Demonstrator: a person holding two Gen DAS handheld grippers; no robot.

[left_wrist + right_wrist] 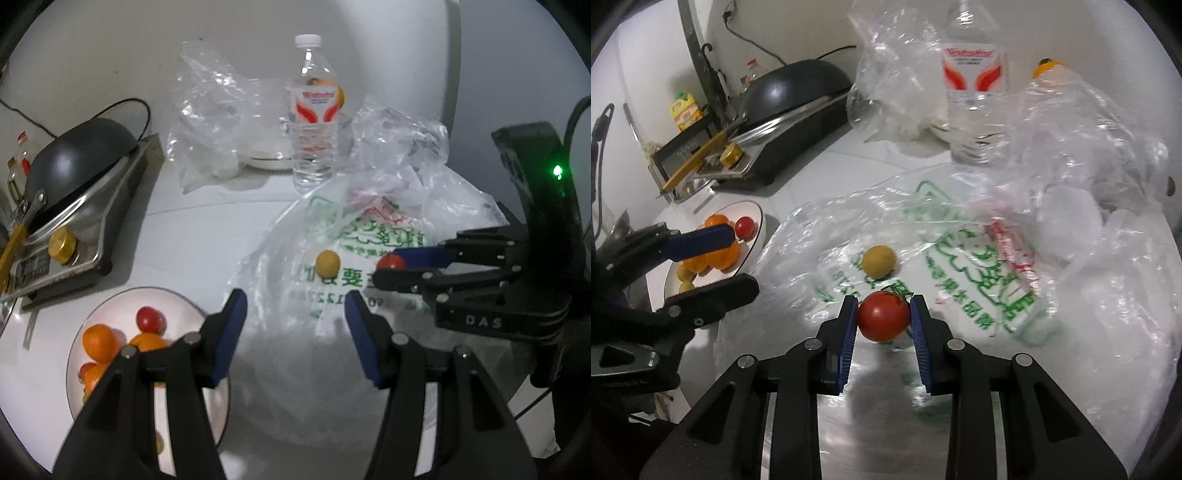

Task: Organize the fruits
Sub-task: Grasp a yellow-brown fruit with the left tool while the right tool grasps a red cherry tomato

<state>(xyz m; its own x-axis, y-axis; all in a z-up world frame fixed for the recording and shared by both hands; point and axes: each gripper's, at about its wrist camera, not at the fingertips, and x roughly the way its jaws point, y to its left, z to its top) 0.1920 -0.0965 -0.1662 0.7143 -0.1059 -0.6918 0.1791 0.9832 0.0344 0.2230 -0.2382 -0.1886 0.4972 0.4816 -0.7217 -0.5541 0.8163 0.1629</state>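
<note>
My right gripper (884, 316) is shut on a red tomato (882, 320) with a green stem, just above a printed plastic bag (960, 258); it also shows in the left wrist view (388, 267) with the tomato (391, 262). A small yellow fruit (878, 261) lies on the bag just beyond; it shows in the left wrist view (328, 263) too. My left gripper (293, 310) is open and empty, over the bag's near edge, beside a white plate (110, 306) holding oranges (99, 341) and a tomato (150, 319). The plate (755, 210) appears at left in the right wrist view.
A water bottle (314, 114) stands behind the bag, with an orange fruit (1049, 66) behind it. Crumpled clear bags (210, 110) lie at the back. A stove with a black pan (81, 155) sits left. Oil bottles (685, 110) stand by the wall.
</note>
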